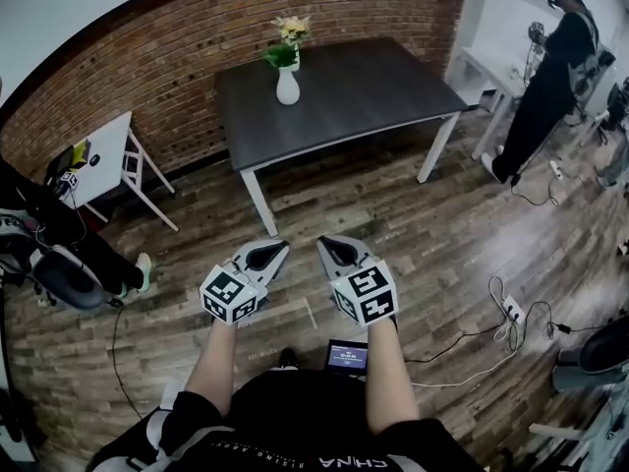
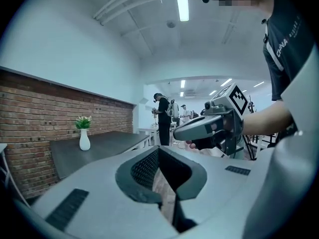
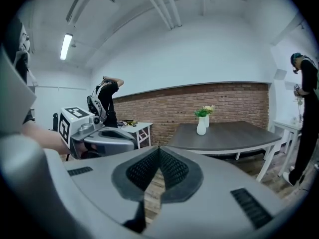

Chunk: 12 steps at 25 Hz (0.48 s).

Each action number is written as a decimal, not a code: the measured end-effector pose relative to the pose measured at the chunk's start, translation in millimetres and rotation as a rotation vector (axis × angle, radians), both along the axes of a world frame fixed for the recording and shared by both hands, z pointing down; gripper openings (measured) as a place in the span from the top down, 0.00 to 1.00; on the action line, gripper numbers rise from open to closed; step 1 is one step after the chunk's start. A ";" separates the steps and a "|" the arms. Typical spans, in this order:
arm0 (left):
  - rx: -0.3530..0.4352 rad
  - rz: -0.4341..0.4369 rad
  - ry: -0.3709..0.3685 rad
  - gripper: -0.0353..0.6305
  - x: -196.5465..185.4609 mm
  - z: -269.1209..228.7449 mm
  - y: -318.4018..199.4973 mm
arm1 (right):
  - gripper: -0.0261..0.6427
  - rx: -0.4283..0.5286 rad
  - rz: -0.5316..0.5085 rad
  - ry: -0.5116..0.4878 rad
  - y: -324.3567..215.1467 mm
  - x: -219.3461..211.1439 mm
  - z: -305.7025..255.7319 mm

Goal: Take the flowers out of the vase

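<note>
left gripper point(image 1: 275, 252) jaws closed, empty | right gripper point(image 1: 329, 246) jaws closed, empty | flowers point(image 1: 288, 39) seemingly in vase point(image 1: 287, 87)

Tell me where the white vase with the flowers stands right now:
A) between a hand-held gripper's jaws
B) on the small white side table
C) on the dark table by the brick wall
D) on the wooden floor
C: the white vase, with the flowers still in it, stands upright on the dark table, toward its back left corner in the head view.
</note>
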State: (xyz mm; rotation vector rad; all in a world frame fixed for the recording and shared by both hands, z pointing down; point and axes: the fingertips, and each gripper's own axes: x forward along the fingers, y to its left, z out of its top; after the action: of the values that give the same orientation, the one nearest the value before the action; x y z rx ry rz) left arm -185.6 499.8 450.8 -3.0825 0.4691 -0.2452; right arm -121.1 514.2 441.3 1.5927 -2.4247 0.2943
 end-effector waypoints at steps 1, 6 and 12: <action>0.000 0.001 0.001 0.94 -0.4 0.3 0.3 | 0.95 0.000 0.000 0.000 0.1 0.1 0.3; 0.005 0.008 -0.006 0.94 -4.5 2.4 0.9 | 0.95 -0.004 0.006 0.004 -1.5 -1.0 2.6; 0.005 0.000 -0.014 0.94 -7.8 5.3 -0.5 | 0.95 -0.004 0.007 0.003 -1.8 0.5 4.3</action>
State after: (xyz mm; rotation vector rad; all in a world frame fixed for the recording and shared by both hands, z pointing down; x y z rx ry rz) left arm -193.4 499.4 456.0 -3.0742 0.4689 -0.2658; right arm -120.6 512.3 445.7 1.5984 -2.4155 0.2980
